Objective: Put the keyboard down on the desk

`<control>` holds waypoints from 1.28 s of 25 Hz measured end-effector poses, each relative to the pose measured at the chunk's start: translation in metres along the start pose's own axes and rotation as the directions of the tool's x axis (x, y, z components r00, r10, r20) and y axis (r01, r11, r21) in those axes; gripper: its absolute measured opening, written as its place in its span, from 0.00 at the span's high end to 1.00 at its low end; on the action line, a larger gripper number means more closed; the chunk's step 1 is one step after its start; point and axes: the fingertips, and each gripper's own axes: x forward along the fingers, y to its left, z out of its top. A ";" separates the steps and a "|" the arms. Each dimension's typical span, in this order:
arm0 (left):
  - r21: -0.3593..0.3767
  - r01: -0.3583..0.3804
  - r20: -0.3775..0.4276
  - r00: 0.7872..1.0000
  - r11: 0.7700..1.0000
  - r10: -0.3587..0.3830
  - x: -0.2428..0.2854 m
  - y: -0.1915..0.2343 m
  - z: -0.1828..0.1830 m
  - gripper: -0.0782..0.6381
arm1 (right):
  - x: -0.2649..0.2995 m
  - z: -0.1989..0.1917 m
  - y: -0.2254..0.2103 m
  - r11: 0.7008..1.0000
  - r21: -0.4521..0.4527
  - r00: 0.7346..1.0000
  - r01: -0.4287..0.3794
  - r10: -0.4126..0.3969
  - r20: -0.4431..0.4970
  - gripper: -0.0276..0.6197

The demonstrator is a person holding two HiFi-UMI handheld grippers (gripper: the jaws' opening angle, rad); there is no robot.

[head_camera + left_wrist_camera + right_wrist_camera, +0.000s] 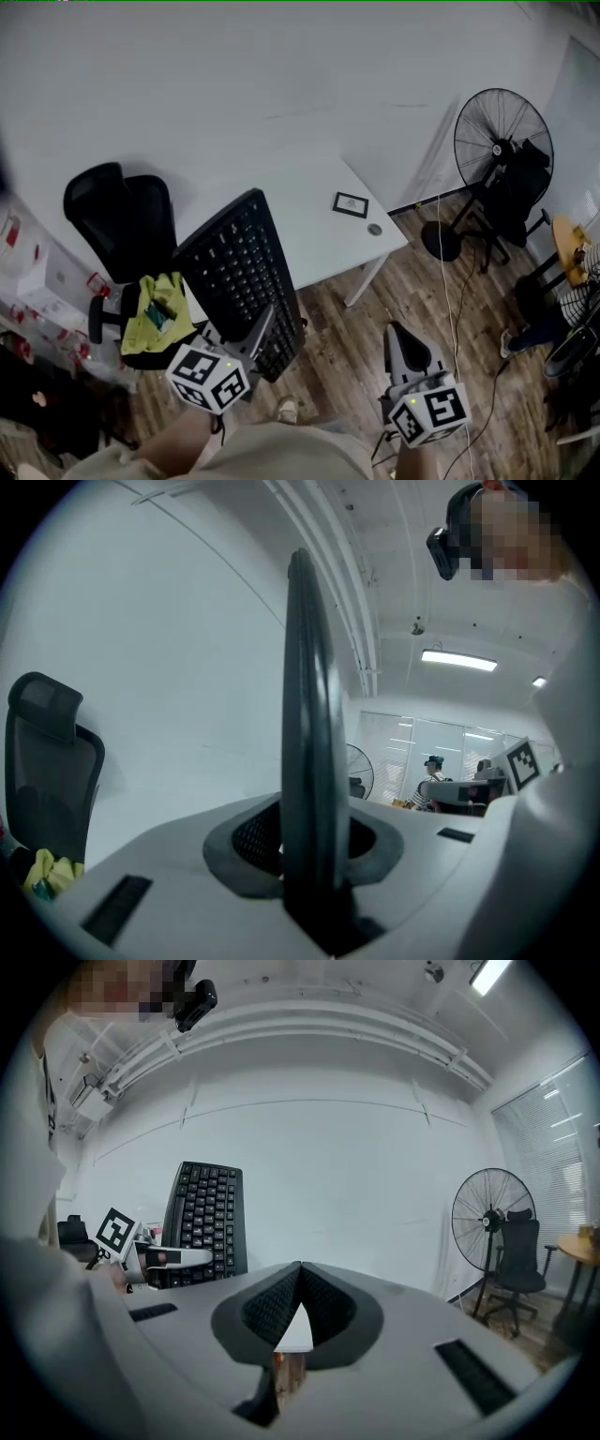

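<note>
**Carrying keyboard to worktop, set-down still ahead**

Grips the black keyboard [239, 281] by its near short end in the left tongs [265, 321], closed down to a narrow gap with the pads pressing on both faces of the board. Shows it edge-on in the left gripper view, rising straight up out of the tongs against the white wall. Hangs in the air at a tilt, keys facing the head camera, the far end over the near left part of the white worktop [309, 202], the near end out over the wooden floor [347, 347], just beside a black office chair [122, 220] with a yellow cloth [155, 314] on its seat.

Carries the right tongs [396, 333] low over the floor, well apart from the keyboard, tips pinched together and gripping nothing.

Counts, by the look of it, as pick-up done and placement not yet begun: no part of the keyboard rests on the worktop. Leaves levelling the board, lowering it flat onto the bare white surface and letting go. Offers ample room there, with only a small framed card [351, 203] and a small round object [375, 229] near the right-hand corner.
</note>
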 end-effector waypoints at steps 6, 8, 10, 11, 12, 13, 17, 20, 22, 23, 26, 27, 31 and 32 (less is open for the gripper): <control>-0.057 -0.002 -0.042 0.999 0.998 -0.001 0.033 0.021 -0.011 0.73 | 0.032 -0.014 -0.031 0.999 0.001 0.998 0.037 -0.037 -0.054 0.92; -0.072 -0.010 -0.056 0.998 0.997 0.006 0.046 0.029 -0.015 0.73 | 0.042 -0.017 -0.043 0.999 0.007 0.997 0.046 -0.046 -0.061 0.92; -0.086 -0.016 -0.072 0.997 0.996 0.010 0.059 0.036 -0.021 0.73 | 0.053 -0.021 -0.054 0.999 0.017 0.997 0.051 -0.050 -0.065 0.92; -0.091 -0.018 -0.078 0.997 0.996 0.011 0.066 0.039 -0.023 0.73 | 0.058 -0.023 -0.059 0.998 0.022 0.997 0.051 -0.050 -0.066 0.92; -0.094 -0.019 -0.085 0.996 0.995 0.011 0.073 0.042 -0.026 0.73 | 0.064 -0.026 -0.064 0.998 0.025 0.996 0.050 -0.048 -0.068 0.92; -0.097 -0.020 -0.091 0.996 0.995 0.011 0.081 0.044 -0.029 0.73 | 0.069 -0.029 -0.069 0.999 0.024 0.996 0.047 -0.045 -0.073 0.92; -0.110 -0.029 -0.126 0.992 0.994 0.015 0.116 0.052 -0.040 0.73 | 0.092 -0.038 -0.094 1.000 0.007 0.995 0.030 -0.029 -0.097 0.92; -0.126 -0.041 -0.158 0.987 0.991 0.020 0.150 0.061 -0.047 0.73 | 0.116 -0.036 -0.118 1.000 -0.011 0.994 0.025 -0.026 -0.109 0.92; -0.136 -0.058 -0.185 0.982 0.989 0.032 0.173 0.069 -0.052 0.73 | 0.134 -0.035 -0.133 1.000 -0.001 0.993 0.017 -0.017 -0.117 0.92; -0.139 -0.068 -0.197 0.980 0.988 0.039 0.184 0.072 -0.054 0.73 | 0.143 -0.033 -0.140 1.000 0.011 0.994 0.011 -0.010 -0.113 0.92; -0.150 -0.093 -0.216 0.975 0.984 0.059 0.220 0.084 -0.060 0.73 | 0.171 -0.025 -0.165 1.000 0.023 0.995 -0.007 0.010 -0.100 0.92; -0.162 -0.101 -0.218 0.974 0.982 0.065 0.232 0.087 -0.062 0.73 | 0.182 -0.025 -0.175 1.000 0.024 0.994 -0.015 0.017 -0.105 0.92; -0.245 -0.155 -0.247 0.965 0.957 0.093 0.281 0.103 -0.069 0.73 | 0.230 -0.028 -0.220 0.992 0.101 0.987 -0.073 0.086 -0.136 0.92; -0.264 -0.174 -0.257 0.961 0.949 0.105 0.294 0.108 -0.071 0.73 | 0.243 -0.028 -0.233 0.990 0.112 0.985 -0.084 0.100 -0.139 0.92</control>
